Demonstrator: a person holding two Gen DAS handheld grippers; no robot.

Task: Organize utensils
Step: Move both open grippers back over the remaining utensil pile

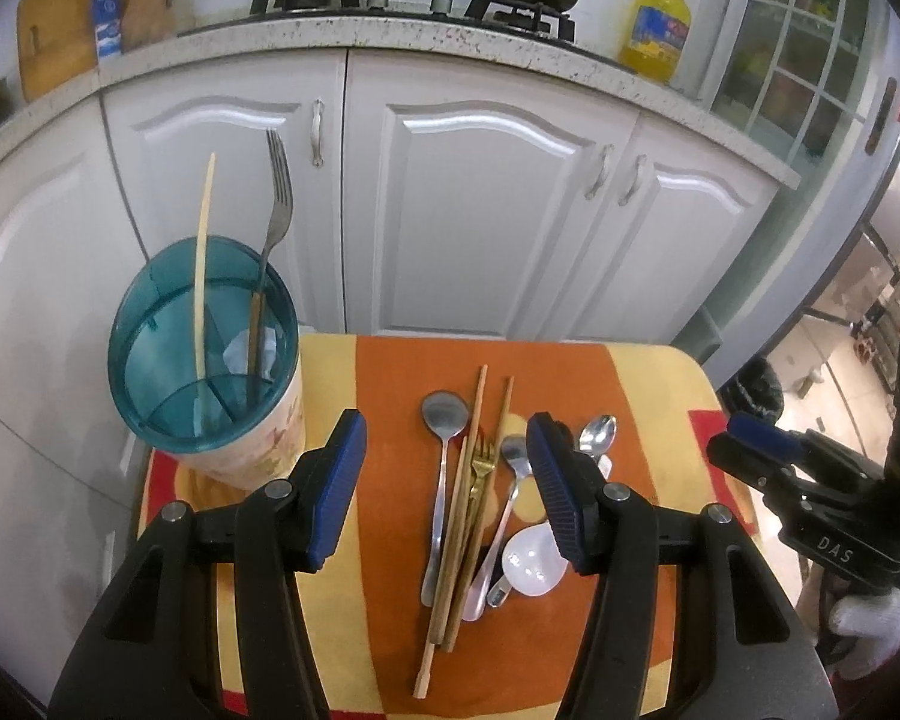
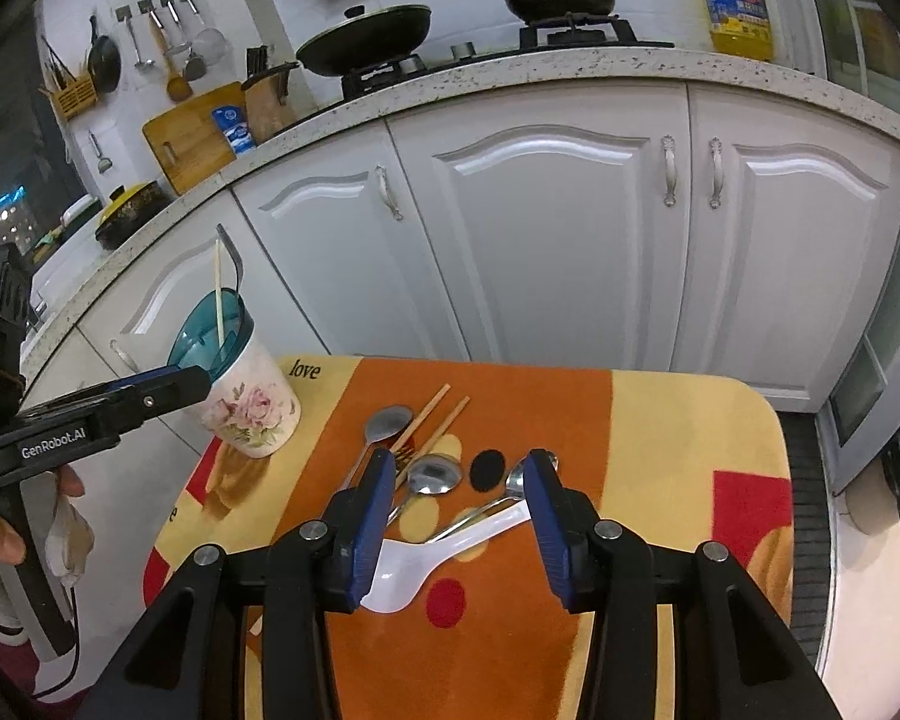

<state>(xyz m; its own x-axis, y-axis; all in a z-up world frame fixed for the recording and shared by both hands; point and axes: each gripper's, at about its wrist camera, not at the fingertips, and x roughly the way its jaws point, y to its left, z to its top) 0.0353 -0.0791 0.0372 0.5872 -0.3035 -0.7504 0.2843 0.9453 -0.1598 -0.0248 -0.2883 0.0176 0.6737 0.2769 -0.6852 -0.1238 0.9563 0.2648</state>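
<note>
A floral cup with a teal divided insert (image 1: 204, 354) stands at the table's left; it holds one pale chopstick (image 1: 203, 276) and a steel fork (image 1: 276, 210). The cup also shows in the right wrist view (image 2: 252, 408). On the cloth lie steel spoons (image 1: 444, 414), wooden chopsticks (image 1: 468, 516), a gold fork (image 1: 480, 468) and a white plastic spoon (image 1: 531, 564). My left gripper (image 1: 447, 486) is open and empty above the pile. My right gripper (image 2: 456, 522) is open and empty, with the white spoon (image 2: 426, 558) between and below its fingers.
The small table has an orange, yellow and red cloth (image 2: 660, 450). White kitchen cabinets (image 1: 480, 210) stand right behind it, with a stove and pots on the counter. A black round spot (image 2: 487, 468) lies on the cloth.
</note>
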